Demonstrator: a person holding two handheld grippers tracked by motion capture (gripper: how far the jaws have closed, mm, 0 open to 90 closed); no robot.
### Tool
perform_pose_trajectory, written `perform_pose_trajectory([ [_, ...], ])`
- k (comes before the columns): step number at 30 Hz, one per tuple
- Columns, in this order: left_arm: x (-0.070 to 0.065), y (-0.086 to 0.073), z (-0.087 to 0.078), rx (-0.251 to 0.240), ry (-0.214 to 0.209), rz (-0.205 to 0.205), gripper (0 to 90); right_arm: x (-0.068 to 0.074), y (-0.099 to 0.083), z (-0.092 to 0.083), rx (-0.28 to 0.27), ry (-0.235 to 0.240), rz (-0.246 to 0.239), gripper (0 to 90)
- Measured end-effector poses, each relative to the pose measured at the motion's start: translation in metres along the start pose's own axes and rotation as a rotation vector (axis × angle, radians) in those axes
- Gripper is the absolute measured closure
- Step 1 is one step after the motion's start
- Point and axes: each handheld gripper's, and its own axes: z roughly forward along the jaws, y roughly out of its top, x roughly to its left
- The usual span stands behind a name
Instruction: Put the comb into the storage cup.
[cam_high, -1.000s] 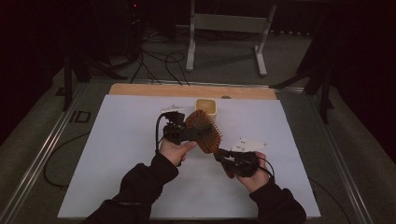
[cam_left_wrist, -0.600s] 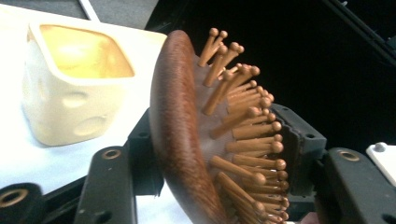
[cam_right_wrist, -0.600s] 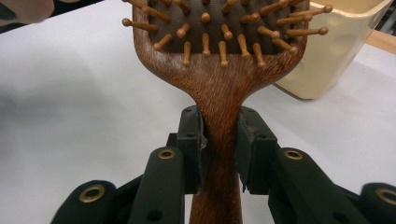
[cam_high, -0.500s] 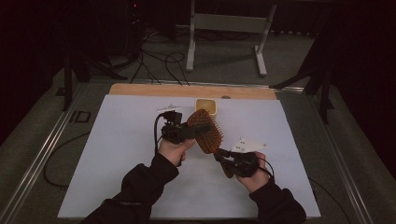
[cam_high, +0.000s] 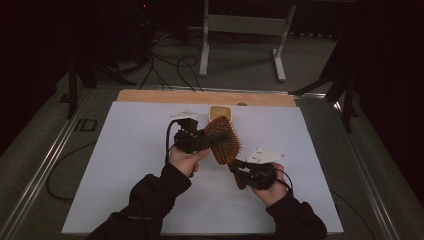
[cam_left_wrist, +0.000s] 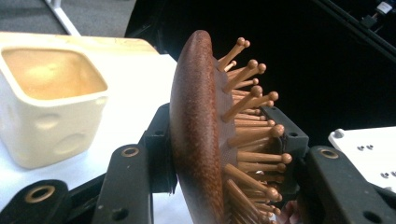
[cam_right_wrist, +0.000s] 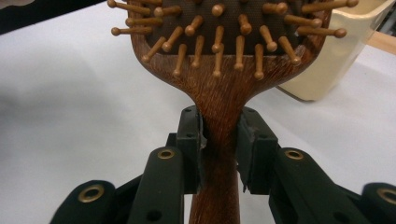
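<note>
Both sets of jaws are clamping on the brush (cam_high: 223, 140) now. Left gripper (cam_high: 207, 140) has just been closing, and in the left gripper view its pads are pressing the brush head (cam_left_wrist: 205, 140) from both sides: one on the smooth wooden back, the other on the bristle tips (cam_left_wrist: 261, 126). One second ago the high view showed this gripper at the head with jaws wider; now they are pinching it. Right gripper (cam_high: 240, 169) is gripping the handle (cam_right_wrist: 219, 140) at the neck just below the head, jaws tight on the wood, unchanged from the earlier frames.

Largest to smallest:
- Table (cam_high: 125, 165), covered white, is carrying a wooden strip along its far edge.
- Brush is being held in the air above the table's middle, head up and to the left, handle slanting down toward the right gripper.
- Cup (cam_high: 219, 112), cream, square, dimpled sides, is standing on the table just behind the brush, apart from it.

Judgement: with two grips established, the brush is ready for handing over from right to left; the right jaws could let go next. Bristles under one pad may be making a springy, slip-prone hold.

Writing: none is readable on brush, cup or grippers.
</note>
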Motion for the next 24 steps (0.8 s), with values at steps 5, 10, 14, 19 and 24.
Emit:
perform_pose_trajectory([
  [5, -0.005, 0.005, -0.001, -0.008, -0.004, 0.027, 55.8, 0.0, 0.001, -0.002, -0.021, 0.006, 0.02, 70.6],
  [10, -0.012, 0.016, -0.007, -0.032, 0.0, 0.068, 56.0, -0.005, -0.002, 0.0, -0.019, 0.025, 0.076, 38.1],
  [14, -0.014, 0.027, -0.013, -0.063, -0.011, 0.084, 56.0, -0.005, -0.002, -0.003, -0.035, 0.023, 0.069, 25.5],
  [19, -0.018, 0.04, -0.02, -0.082, 0.007, 0.106, 56.0, -0.006, -0.004, -0.004, -0.035, 0.054, 0.059, 16.4],
  [24, -0.018, 0.049, -0.023, -0.097, 0.016, 0.12, 56.0, -0.007, -0.007, -0.006, -0.038, 0.06, 0.05, 10.5],
])
